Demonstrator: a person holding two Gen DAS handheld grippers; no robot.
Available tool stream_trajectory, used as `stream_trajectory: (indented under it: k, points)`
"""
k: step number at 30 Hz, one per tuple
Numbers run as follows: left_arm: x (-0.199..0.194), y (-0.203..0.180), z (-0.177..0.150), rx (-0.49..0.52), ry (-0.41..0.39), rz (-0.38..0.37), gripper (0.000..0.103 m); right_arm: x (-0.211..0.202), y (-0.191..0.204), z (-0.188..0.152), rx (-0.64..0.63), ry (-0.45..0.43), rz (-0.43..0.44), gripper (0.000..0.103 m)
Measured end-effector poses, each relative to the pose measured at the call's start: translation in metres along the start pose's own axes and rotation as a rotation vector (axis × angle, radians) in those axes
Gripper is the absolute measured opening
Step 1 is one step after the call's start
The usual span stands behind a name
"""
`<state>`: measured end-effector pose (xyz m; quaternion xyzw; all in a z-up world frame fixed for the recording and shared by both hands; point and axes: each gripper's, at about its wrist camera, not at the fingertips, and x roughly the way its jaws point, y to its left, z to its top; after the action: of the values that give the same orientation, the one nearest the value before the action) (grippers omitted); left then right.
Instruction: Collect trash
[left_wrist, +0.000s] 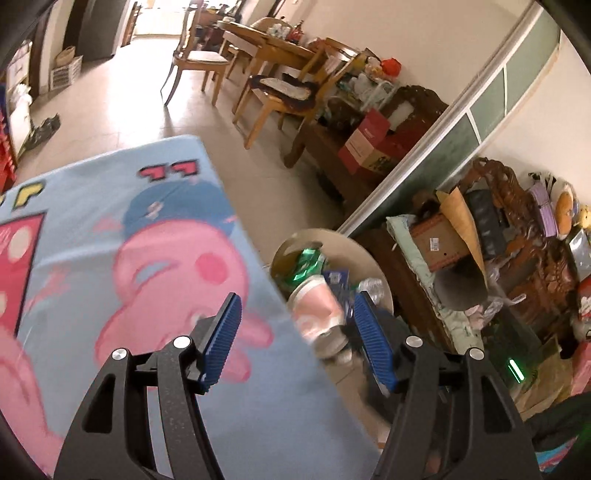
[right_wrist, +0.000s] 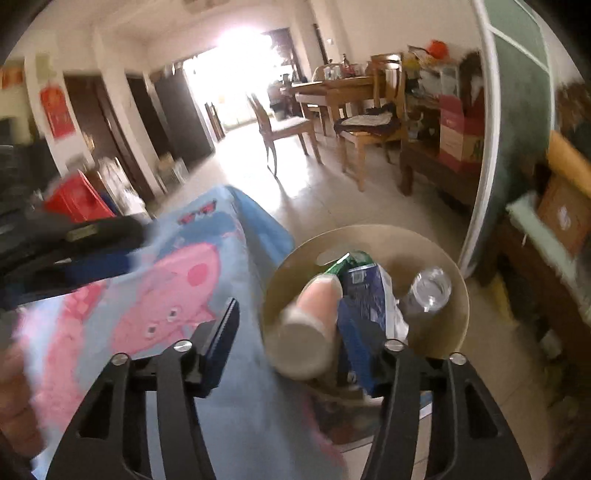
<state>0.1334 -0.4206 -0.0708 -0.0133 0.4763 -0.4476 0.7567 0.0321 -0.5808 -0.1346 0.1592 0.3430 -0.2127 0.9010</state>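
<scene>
A round beige trash bin (left_wrist: 373, 258) stands on the floor beside the table's right edge; it also shows in the right wrist view (right_wrist: 424, 240). In it lie a green wrapper (left_wrist: 306, 262), a blue carton (right_wrist: 364, 295), a clear plastic bottle (right_wrist: 430, 284) and a pink paper cup (left_wrist: 317, 306), blurred, also in the right wrist view (right_wrist: 314, 317). My left gripper (left_wrist: 297, 317) is open and empty, over the table edge beside the bin. My right gripper (right_wrist: 306, 332) is open, right above the bin; the cup lies between its fingers, not gripped.
The table carries a light blue cloth with a pink cartoon pig (left_wrist: 147, 258). The left gripper (right_wrist: 74, 251) shows blurred at the left of the right wrist view. Dark wooden furniture with boxes (left_wrist: 461, 258) stands right of the bin. A dining table and chairs (left_wrist: 266, 62) stand farther off.
</scene>
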Motion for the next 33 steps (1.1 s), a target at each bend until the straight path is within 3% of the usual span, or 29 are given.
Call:
stream_trajectory:
  k: [2,4,7,11,15,19,20,26,30,33]
  points:
    - [-0.015,0.009,-0.012,-0.009,0.010,0.005,0.063,0.021,-0.008,0.000,0.004,0.072,-0.101,0.040]
    - [-0.032,0.018,-0.026,-0.013,0.013,0.004,0.063,0.013,-0.024,-0.002,0.118,0.082,-0.040,0.038]
    - [-0.056,0.025,-0.045,0.027,-0.008,0.041,0.063,-0.032,-0.030,-0.008,0.190,-0.016,0.024,0.039]
    - [-0.077,0.014,-0.075,0.112,-0.024,0.137,0.065,-0.081,-0.033,-0.034,0.296,-0.078,0.053,0.048]
    - [-0.099,0.003,-0.099,0.169,-0.056,0.154,0.071,-0.125,-0.019,-0.067,0.337,-0.106,0.035,0.062]
    - [-0.119,0.006,-0.114,0.178,-0.065,0.160,0.073,-0.147,0.013,-0.077,0.300,-0.101,0.036,0.067]
    - [-0.124,0.008,-0.118,0.177,-0.067,0.169,0.075,-0.150,0.021,-0.077,0.286,-0.102,0.041,0.073]
    - [-0.166,0.028,-0.137,0.126,-0.139,0.288,0.097,-0.175,0.073,-0.076,0.201,-0.113,0.073,0.082]
    - [-0.191,0.035,-0.146,0.110,-0.210,0.367,0.097,-0.185,0.094,-0.076,0.179,-0.107,0.089,0.087]
    - [-0.197,0.036,-0.150,0.118,-0.209,0.400,0.097,-0.190,0.107,-0.080,0.178,-0.092,0.075,0.095]
